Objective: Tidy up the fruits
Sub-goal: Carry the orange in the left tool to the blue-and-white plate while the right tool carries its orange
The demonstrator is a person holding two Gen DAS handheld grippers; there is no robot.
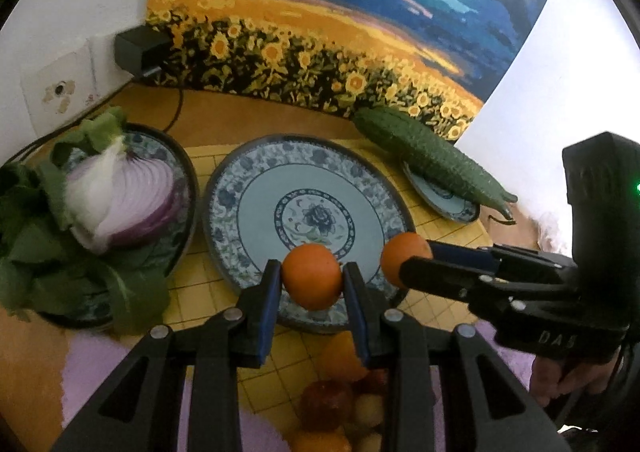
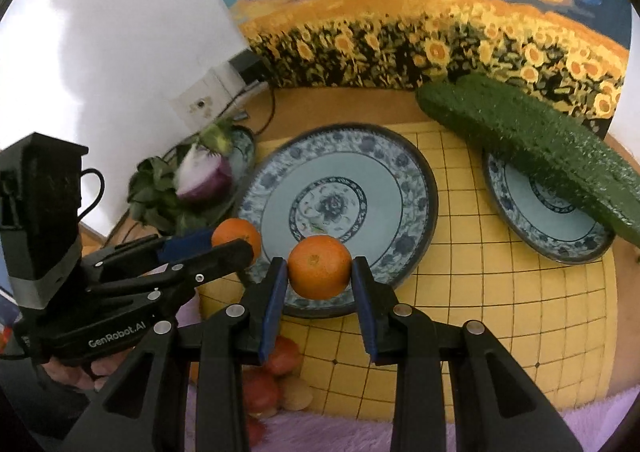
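Both tongs, left (image 1: pixel 312 278) and right (image 2: pixel 320 268), each clamp an orange (image 1: pixel 312 276) (image 2: pixel 319 266) at its middle; firm, round, likely light, prone to roll.

We see two round oranges, smooth-skinned and bright. One orange (image 1: pixel 312 277) is clamped between our left hand-held gripper's (image 1: pixel 311 286) blue pads, over the near rim of the big blue-patterned plate (image 1: pixel 248 188). The other orange (image 2: pixel 319 266), its stem dimple facing us, is pinched in the right hand-held gripper (image 2: pixel 320 280) just beside it, over the same rim.
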